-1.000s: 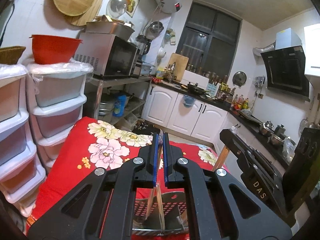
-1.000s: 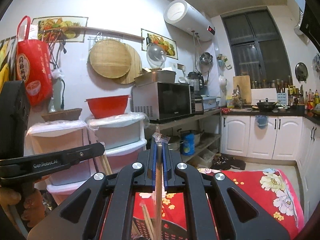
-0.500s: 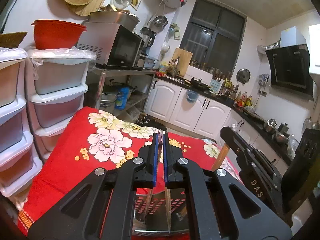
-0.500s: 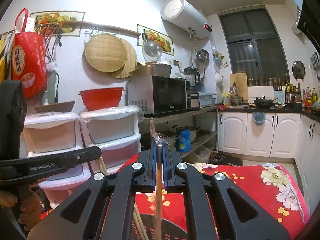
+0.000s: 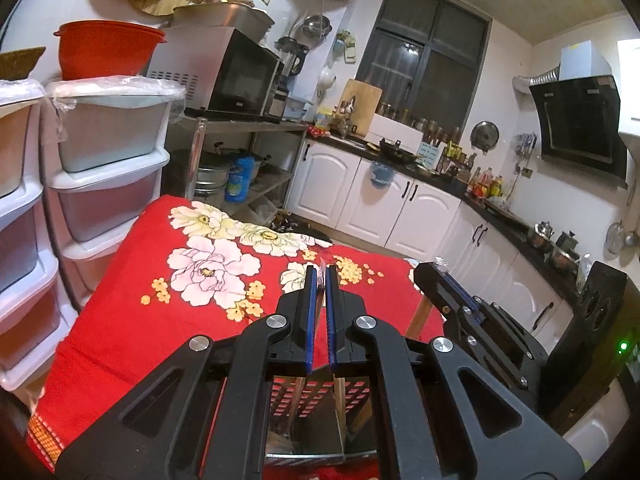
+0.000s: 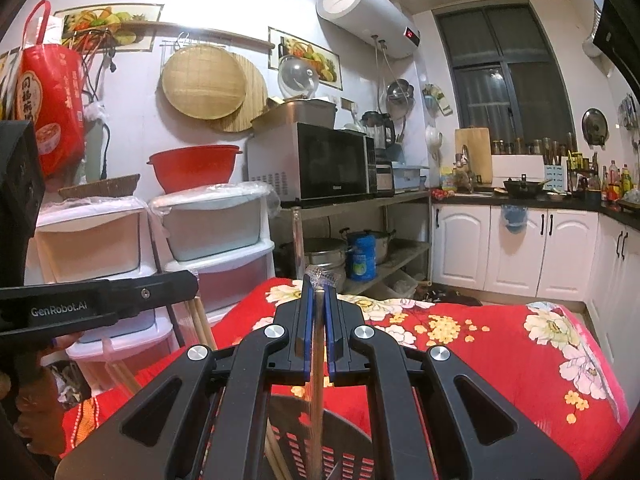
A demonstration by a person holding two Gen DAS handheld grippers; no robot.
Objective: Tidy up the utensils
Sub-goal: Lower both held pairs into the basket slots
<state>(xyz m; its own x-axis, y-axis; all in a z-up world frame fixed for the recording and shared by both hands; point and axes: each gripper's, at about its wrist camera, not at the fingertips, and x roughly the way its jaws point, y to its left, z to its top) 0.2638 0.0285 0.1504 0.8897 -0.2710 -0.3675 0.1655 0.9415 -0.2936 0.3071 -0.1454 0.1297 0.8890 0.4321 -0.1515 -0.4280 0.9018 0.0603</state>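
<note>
Left gripper (image 5: pixel 319 280) jaws nearly closed, blue pads pinching a thin clear-wrapped item (image 5: pixel 320 276) at the tips. Directly below the jaws a dark slotted utensil holder (image 5: pixel 316 396), wooden chopsticks (image 5: pixel 340 404) upright inside it. Red floral tablecloth (image 5: pixel 160 320) spreads ahead and left of the jaws. Right gripper (image 5: pixel 442 276) sits right of the jaws, close by, tip holding something clear-wrapped; wooden stick (image 5: pixel 418 318) hangs under it. Far left of jaws: stacked plastic drawers (image 5: pixel 108 168), red bowl (image 5: pixel 106 50) on top. Microwave (image 5: pixel 224 74) ahead-left, white cabinets (image 5: pixel 400 208) ahead-right.
</note>
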